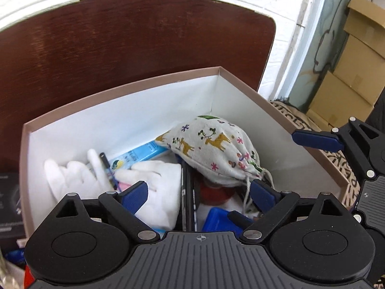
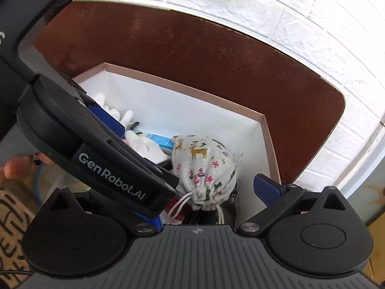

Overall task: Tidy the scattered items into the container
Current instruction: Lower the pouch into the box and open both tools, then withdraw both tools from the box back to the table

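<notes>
A pink-rimmed box [image 1: 120, 89] with white walls stands on a dark brown table [image 1: 120, 36]. Inside lie a deer-print drawstring pouch [image 1: 216, 151], white gloves [image 1: 79, 175], a light blue packet [image 1: 139, 155], a dark pen [image 1: 108, 168], a red item [image 1: 214, 191] and a blue item [image 1: 216, 219]. My left gripper [image 1: 198, 192] hangs open just over the box's near side, pads apart above the gloves and the pouch's cord. My right gripper [image 2: 209, 202] is open too, with the pouch [image 2: 204, 163] lying loose ahead between its fingers. The left gripper's housing [image 2: 96, 159] hides its left finger.
Stacked cardboard boxes [image 1: 356, 72] stand at the right beyond a patterned cloth [image 1: 300, 120]. A dark carton [image 1: 9, 204] sits left of the box. A white brick wall [image 2: 240, 4] runs behind the table. A person's hand [image 2: 14, 168] holds the left gripper.
</notes>
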The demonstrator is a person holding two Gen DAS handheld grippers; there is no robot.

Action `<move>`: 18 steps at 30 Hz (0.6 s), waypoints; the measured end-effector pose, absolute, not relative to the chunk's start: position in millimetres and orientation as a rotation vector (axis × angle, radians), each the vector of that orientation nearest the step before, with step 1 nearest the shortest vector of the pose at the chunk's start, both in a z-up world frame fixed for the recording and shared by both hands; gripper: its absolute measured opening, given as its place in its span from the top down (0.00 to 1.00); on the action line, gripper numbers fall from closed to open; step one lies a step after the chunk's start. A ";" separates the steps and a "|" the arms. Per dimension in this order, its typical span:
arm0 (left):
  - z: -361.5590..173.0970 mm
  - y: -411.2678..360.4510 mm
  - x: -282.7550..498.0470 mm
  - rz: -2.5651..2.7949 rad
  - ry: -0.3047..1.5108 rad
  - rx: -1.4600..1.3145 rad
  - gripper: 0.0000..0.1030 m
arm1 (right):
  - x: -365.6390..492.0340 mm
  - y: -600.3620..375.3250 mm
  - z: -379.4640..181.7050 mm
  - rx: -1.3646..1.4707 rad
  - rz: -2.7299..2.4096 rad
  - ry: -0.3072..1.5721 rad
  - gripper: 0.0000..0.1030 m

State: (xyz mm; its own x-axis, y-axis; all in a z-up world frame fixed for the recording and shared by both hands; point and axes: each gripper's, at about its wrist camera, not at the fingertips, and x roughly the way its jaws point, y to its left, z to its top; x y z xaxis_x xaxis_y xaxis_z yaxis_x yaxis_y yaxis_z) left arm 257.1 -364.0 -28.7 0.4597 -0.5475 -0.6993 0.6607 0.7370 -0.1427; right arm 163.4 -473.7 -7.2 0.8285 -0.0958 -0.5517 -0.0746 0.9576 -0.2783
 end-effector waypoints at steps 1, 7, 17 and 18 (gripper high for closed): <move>-26.4 -361.6 253.4 -0.749 0.792 0.155 0.05 | 159.3 -473.4 -4.6 -0.288 -0.009 0.591 0.01; -6.2 -348.6 227.2 -0.737 0.735 0.151 0.05 | 145.3 -462.6 17.2 -0.265 -0.001 0.545 0.00; 23.7 -303.5 167.5 -0.666 0.622 0.138 0.01 | 95.6 -429.7 44.1 -0.223 0.032 0.450 0.00; 25.1 -297.7 160.2 -0.652 0.609 0.141 0.01 | 88.7 -424.8 46.0 -0.218 0.043 0.442 0.00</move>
State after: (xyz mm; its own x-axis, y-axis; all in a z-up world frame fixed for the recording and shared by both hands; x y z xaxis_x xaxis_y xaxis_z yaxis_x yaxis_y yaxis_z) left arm 160.2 -297.7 25.1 0.6282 -0.5269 -0.5725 0.6073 0.7920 -0.0625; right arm 88.7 -424.8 46.0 0.9032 -0.0063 -0.4291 -0.0880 0.9759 -0.1996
